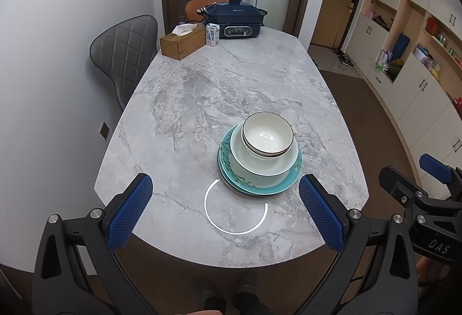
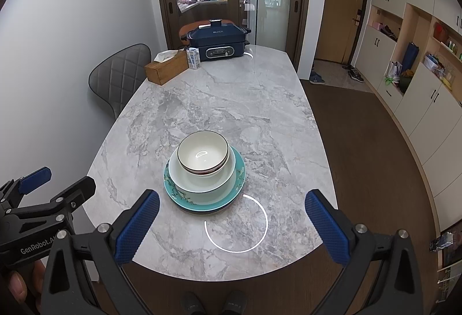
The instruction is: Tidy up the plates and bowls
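Two grippers: your left gripper (image 1: 225,211) and your right gripper (image 2: 231,225) both hang over the near end of the marble table (image 1: 202,89), short of the dishes, gripping nothing.
Left claw: spread wide, its blue pads (image 1: 130,214) well apart and touching no dish.
Right claw: spread wide too, blue pads (image 2: 327,228) on either side of bare marble; in the left wrist view you see this gripper at the right edge, off the table's rim.
Stack: your plates and bowls sit nested in one pile near the table's near end, just ahead of both claws.
Order in the stack: a teal plate with a branch pattern (image 2: 239,170) is the lowest you can clearly see, with a dark edge under it that you cannot make out; a pale green bowl (image 2: 202,182) rests on it; a white bowl with a dark rim (image 2: 202,154) sits on top, with a second rim showing just beneath it.
Far end: a wooden tissue box (image 1: 182,40), a small carton (image 1: 212,35) and a dark blue electric cooker (image 1: 235,19) stand close together, well apart from the stack.
Left side: a grey quilted chair (image 1: 124,55) stands against the table edge.
Light: a white ring reflection (image 1: 235,208) lies on the marble just in front of the stack.
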Motion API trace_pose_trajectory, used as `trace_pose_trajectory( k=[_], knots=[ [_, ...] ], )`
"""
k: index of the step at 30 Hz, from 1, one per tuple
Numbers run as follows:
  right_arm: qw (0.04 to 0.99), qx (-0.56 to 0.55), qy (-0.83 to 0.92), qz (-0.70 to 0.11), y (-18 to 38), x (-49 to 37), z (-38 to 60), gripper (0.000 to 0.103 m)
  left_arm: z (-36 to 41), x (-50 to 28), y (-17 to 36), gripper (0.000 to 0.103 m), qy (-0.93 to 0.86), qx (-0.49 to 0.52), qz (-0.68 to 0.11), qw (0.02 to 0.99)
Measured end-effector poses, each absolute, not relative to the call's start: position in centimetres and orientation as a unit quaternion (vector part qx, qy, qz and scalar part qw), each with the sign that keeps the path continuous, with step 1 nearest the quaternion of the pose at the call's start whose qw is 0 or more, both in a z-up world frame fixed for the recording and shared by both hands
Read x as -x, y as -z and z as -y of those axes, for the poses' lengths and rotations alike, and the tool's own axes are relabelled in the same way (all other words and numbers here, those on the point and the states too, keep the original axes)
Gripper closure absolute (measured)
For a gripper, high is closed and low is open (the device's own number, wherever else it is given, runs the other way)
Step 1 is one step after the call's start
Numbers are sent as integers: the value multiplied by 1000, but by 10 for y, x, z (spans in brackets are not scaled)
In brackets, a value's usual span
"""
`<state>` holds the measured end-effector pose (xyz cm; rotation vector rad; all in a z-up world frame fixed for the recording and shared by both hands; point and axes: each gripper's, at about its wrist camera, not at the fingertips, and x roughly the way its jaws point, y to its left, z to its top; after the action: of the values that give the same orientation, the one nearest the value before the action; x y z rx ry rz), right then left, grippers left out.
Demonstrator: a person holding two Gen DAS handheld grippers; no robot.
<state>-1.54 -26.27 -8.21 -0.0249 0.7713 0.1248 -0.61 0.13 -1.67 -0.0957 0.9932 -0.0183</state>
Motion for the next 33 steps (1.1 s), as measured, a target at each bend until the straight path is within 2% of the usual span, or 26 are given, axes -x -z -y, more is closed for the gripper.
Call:
trace_pose_trajectory(
  k=[33],
  knots=[
    [924,13,-62,-378,80,10,264,0,-8,-4,15,1,13,49,-479,877]
  ],
)
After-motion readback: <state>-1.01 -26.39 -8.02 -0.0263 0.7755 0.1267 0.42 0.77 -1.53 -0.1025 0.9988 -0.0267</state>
